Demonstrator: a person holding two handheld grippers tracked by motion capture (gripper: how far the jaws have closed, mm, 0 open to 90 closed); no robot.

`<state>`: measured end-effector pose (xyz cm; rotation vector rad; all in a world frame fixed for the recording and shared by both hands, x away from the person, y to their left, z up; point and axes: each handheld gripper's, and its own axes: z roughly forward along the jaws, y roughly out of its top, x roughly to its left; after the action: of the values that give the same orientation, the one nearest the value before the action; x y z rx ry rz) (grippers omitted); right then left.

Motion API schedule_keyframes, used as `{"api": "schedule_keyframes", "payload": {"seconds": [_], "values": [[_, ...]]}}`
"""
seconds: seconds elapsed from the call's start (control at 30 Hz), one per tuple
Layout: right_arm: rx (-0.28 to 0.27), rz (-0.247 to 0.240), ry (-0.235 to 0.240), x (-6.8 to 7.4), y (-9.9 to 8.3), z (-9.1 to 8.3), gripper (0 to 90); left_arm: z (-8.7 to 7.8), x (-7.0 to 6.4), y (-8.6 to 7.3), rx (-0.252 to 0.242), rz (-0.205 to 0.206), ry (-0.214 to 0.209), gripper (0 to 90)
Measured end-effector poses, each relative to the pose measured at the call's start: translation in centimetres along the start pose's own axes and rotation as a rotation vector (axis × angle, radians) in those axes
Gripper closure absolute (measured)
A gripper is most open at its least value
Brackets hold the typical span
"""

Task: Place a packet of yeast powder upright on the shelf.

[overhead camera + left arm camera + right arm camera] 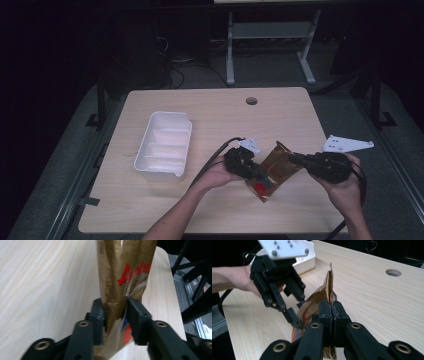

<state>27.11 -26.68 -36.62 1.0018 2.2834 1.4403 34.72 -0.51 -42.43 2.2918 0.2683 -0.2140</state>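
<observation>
Two grippers of mine grip one gold snack packet [276, 167] over the near right part of the wooden table [215, 112]. My left gripper [115, 311] pinches its lower end, my right gripper [331, 311] clamps its upper edge. Well left sits a white tray [164, 145].

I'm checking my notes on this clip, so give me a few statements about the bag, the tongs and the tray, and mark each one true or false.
1. Both tongs grip the gold snack bag. True: the left tongs pinch one end, the right tongs pinch another edge.
2. The white tray holds the bag. False: the tray sits apart, to the left of the bag on the wooden table.
3. The bag carries red lettering. True.
4. The right tongs stand wide open. False: their jaws are pressed together on the bag's edge.
5. The table has a round hole near its far edge. True.
</observation>
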Motion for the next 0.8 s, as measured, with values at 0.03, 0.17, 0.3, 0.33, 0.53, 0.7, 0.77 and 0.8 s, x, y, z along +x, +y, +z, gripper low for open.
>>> {"api": "schedule_keyframes", "payload": {"seconds": [0.03,0.17,0.3,0.33,0.53,0.7,0.77,0.8], "values": [[-0.002,0.004,-0.002,-0.1,-0.1,0.0,87.2,0.1,-0.1,-0.1,0.006,0.003,-0.004,72.7],[-0.025,0.034,-0.002,-0.4,-0.5,0.2,83.8,0.3,-0.3,-0.3,0.005,0.006,0.003,79.5],[-0.058,0.088,0.014,-1.1,-1.0,0.2,70.8,0.3,-0.3,-0.7,-0.008,-0.008,0.013,84.0],[-0.063,0.101,0.020,-1.3,-1.1,0.2,66.1,0.3,-0.2,-0.9,-0.008,-0.009,0.014,84.4],[-0.052,0.146,0.032,-1.9,-2.2,0.8,50.3,0.1,-0.1,-1.6,-0.026,-0.029,0.013,84.9],[-0.036,0.178,0.061,-2.1,-3.0,1.7,46.3,-0.2,-0.1,-1.8,-0.028,-0.028,0.021,85.0],[-0.025,0.180,0.071,-2.1,-3.3,2.2,46.3,-0.3,-0.2,-1.8,-0.031,-0.028,0.021,85.1],[-0.020,0.183,0.079,-2.0,-3.4,2.4,46.5,-0.3,-0.2,-1.9,-0.035,-0.031,0.022,85.3]]}}
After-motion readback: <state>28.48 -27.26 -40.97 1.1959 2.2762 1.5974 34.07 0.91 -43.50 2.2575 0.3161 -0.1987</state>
